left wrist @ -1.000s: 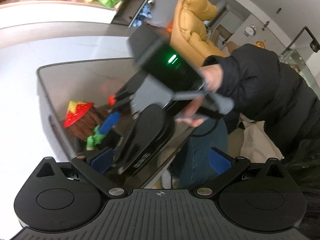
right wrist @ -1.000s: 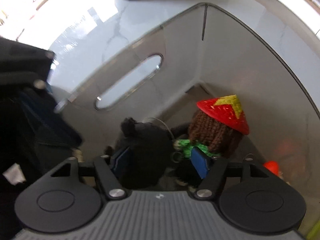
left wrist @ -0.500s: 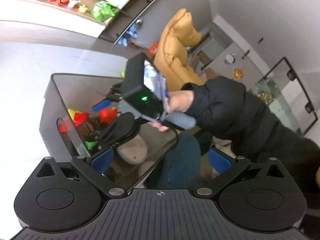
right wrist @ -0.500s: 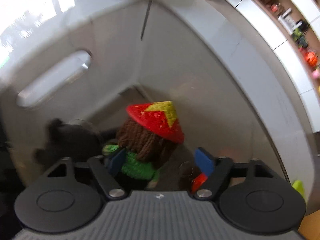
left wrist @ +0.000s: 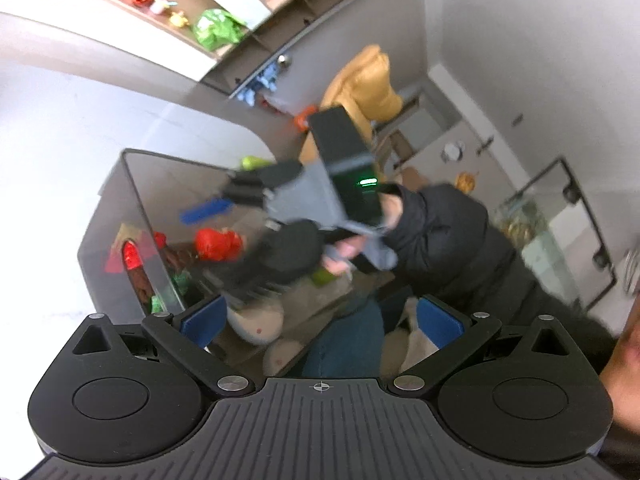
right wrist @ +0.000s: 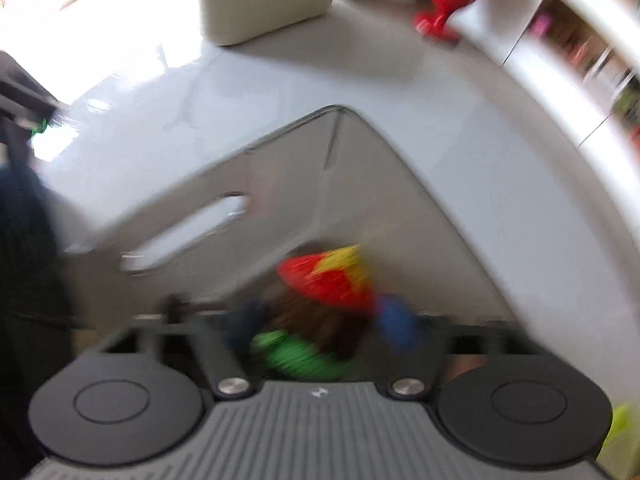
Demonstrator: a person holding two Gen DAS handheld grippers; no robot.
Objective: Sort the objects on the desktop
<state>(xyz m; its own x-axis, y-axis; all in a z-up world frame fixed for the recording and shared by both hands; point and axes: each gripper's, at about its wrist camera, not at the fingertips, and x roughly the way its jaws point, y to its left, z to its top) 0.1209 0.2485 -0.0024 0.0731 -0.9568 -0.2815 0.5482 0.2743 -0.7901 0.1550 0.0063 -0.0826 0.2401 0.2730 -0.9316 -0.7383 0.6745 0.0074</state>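
A grey bin (right wrist: 304,184) stands on the white desk (right wrist: 208,96), and a knitted doll (right wrist: 320,312) with a red and yellow hat lies inside it. The right tool (right wrist: 320,322), blurred, is opening over the doll, seemingly without pressing on it. The left tool (left wrist: 320,314) hangs spread wide and empty near the bin's edge.

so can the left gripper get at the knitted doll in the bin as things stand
Probably not yet. The left gripper is open and empty, but the right gripper hangs over the bin, jaws opening, right above the knitted doll, blocking the way in.
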